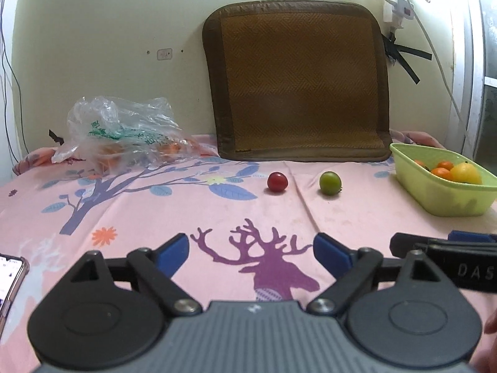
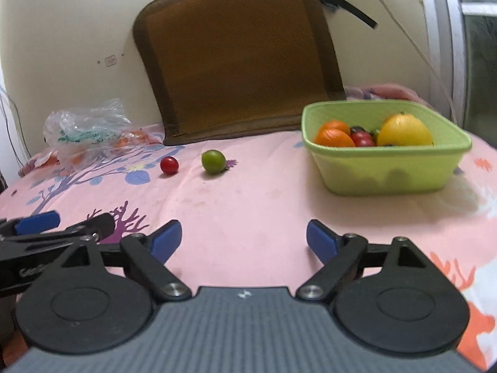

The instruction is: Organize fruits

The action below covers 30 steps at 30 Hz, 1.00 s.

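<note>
A small red fruit [image 1: 277,181] and a green fruit [image 1: 330,182] lie side by side on the pink sheet, well ahead of both grippers; they also show in the right wrist view, red [image 2: 169,165] and green [image 2: 213,161]. A green basket [image 2: 388,168] at the right holds oranges, a yellow fruit and small red ones; its rim shows in the left wrist view [image 1: 403,155]. My left gripper [image 1: 251,253] is open and empty. My right gripper [image 2: 243,241] is open and empty, beside the left one.
A crumpled clear plastic bag [image 1: 121,132] lies at the back left. A brown woven cushion [image 1: 298,80] leans on the wall behind the fruits. A phone [image 1: 9,283] lies at the near left edge. Cables hang on the wall at right.
</note>
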Tool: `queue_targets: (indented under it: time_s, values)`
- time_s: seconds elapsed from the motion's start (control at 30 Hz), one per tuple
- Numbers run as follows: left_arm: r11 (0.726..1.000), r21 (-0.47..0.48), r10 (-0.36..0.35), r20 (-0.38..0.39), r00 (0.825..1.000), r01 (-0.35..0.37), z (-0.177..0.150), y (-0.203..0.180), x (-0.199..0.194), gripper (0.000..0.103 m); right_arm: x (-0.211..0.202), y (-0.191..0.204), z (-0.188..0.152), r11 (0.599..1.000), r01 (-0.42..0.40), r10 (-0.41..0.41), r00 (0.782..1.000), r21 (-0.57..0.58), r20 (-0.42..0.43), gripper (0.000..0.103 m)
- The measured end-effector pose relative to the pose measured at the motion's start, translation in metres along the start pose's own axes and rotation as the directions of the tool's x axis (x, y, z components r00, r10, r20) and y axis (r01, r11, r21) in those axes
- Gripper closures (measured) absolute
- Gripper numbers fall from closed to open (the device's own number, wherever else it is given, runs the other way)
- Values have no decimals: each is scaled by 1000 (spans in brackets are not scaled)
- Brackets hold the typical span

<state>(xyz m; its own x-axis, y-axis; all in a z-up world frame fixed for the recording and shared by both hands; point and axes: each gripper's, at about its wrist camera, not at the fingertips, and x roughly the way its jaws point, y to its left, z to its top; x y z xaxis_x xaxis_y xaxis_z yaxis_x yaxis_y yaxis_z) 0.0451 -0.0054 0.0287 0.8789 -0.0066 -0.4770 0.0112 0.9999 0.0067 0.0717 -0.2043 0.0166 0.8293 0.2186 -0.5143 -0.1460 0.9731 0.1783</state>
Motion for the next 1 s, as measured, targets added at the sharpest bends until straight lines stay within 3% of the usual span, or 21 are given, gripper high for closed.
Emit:
queue_targets:
  time_s: [0.27,0.53,1.0]
  values:
    - [1000,-22,7,-6,1000,-7,-1,3,-1,3,-4,-2,-3,1000,14,-14,1000,6,8,11]
    - [1000,-1,18,-4,1000,-18,-1,2,0,2,0,2,-2,998,61,-61,998,-11,-20,11]
    - [1000,7,15,-22,1000,-15,-1,0,4,2,2,0,-1,998,67,-66,997,7,-38,11]
